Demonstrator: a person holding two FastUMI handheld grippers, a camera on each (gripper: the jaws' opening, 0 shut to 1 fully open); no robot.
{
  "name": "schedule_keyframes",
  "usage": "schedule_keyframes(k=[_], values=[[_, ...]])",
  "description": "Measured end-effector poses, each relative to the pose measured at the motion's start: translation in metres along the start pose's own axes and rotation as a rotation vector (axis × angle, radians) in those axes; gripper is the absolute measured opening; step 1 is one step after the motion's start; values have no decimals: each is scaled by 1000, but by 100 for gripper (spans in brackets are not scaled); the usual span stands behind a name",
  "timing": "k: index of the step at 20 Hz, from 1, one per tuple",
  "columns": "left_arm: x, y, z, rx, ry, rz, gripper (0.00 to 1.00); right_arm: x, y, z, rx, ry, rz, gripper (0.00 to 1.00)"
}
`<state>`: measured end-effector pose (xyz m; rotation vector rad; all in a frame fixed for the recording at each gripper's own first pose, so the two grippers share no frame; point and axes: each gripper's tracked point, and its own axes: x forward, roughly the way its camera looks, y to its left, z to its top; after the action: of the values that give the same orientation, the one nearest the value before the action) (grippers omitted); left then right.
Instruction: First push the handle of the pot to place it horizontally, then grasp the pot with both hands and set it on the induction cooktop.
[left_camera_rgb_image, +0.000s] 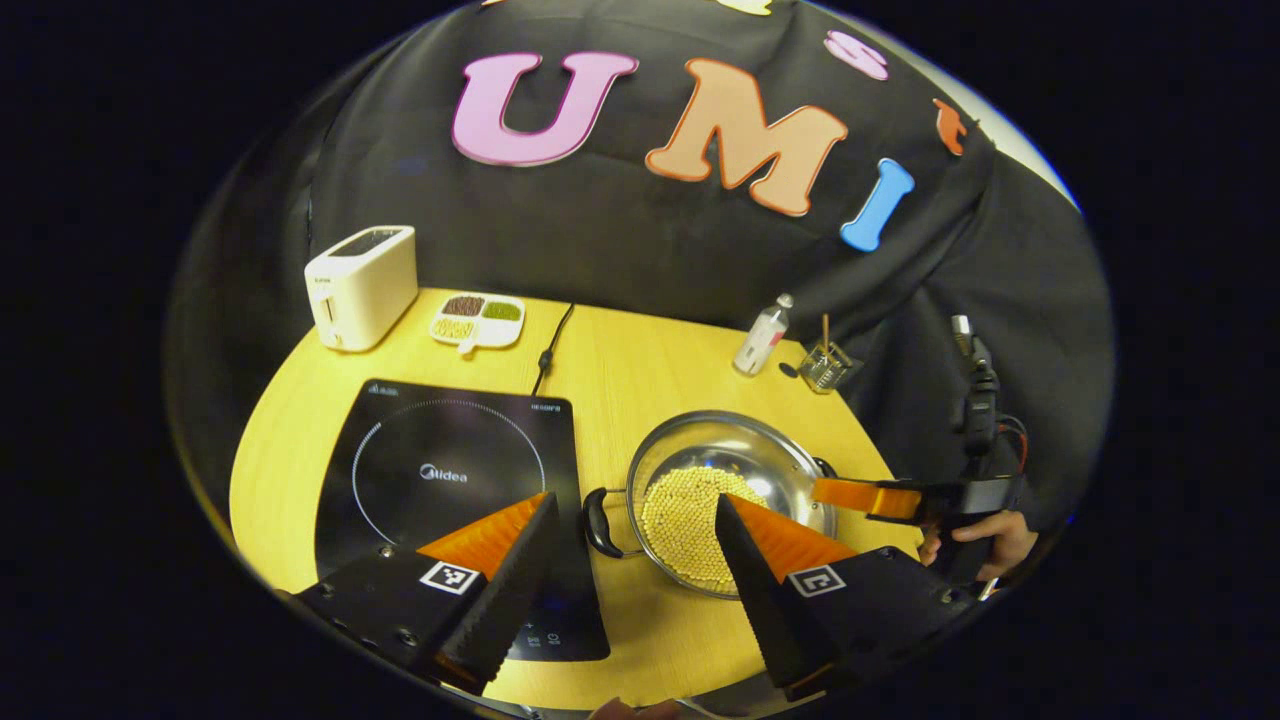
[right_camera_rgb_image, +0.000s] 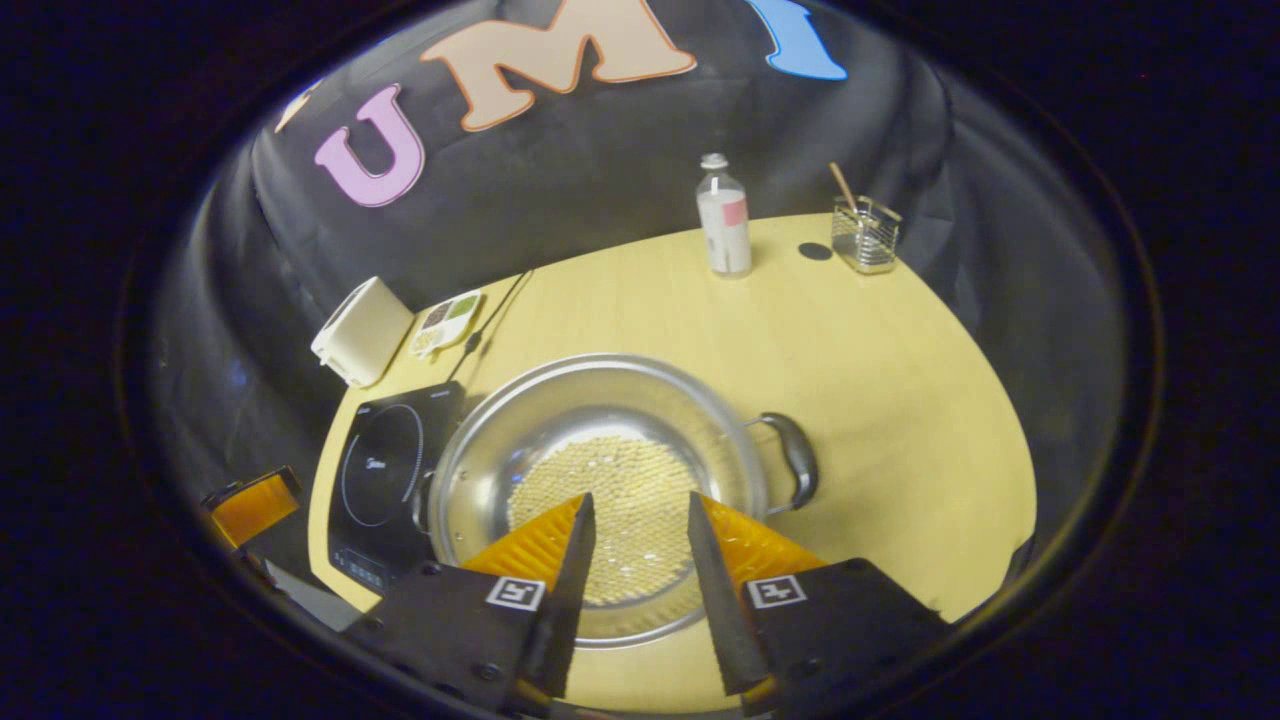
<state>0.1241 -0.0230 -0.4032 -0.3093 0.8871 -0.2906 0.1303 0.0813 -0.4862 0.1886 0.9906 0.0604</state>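
A steel pot (left_camera_rgb_image: 720, 450) with a layer of pale yellow grains stands on the wooden table, just right of the black induction cooktop (left_camera_rgb_image: 450, 480). Its two black handles point left (left_camera_rgb_image: 598, 522) and right (left_camera_rgb_image: 825, 467), and in the right gripper view the right handle (right_camera_rgb_image: 795, 460) is plain. My left gripper (left_camera_rgb_image: 635, 497) is open wide, low at the pot's left side, its fingers on either side of the left handle without touching it. My right gripper (right_camera_rgb_image: 640, 497) hovers open over the pot (right_camera_rgb_image: 600, 400) near its front rim, holding nothing. A hand (left_camera_rgb_image: 985, 540) holds it.
A white toaster (left_camera_rgb_image: 362, 285) and a divided dish (left_camera_rgb_image: 478, 318) sit at the back left. The cooktop's cable (left_camera_rgb_image: 553, 345) runs to the wall. At the back right stand a bottle (right_camera_rgb_image: 725, 220) and a wire holder (right_camera_rgb_image: 865, 235). Bare table lies right of the pot.
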Motion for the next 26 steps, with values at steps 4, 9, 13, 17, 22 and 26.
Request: schedule_keyframes(k=[4, 9, 13, 17, 22, 26], values=[[28, 11, -23, 4, 91, 82, 96, 14, -39, 14, -56, -22, -41, 77], [65, 27, -56, 0, 205, 145, 94, 42, -54, 8, -138, 8, -44, 78], [86, 34, -78, -67, 279, 183, 87, 65, -52, -7, -143, 77, -19, 78], [100, 35, -70, 22, 282, 183, 75, 78, -58, -17, -158, 115, -27, 81], [112, 27, -70, 80, 338, 204, 63, 82, -74, -25, -136, 150, -47, 75], [121, 16, -72, 100, 352, 195, 63, 76, -80, -29, -73, 176, -34, 75]])
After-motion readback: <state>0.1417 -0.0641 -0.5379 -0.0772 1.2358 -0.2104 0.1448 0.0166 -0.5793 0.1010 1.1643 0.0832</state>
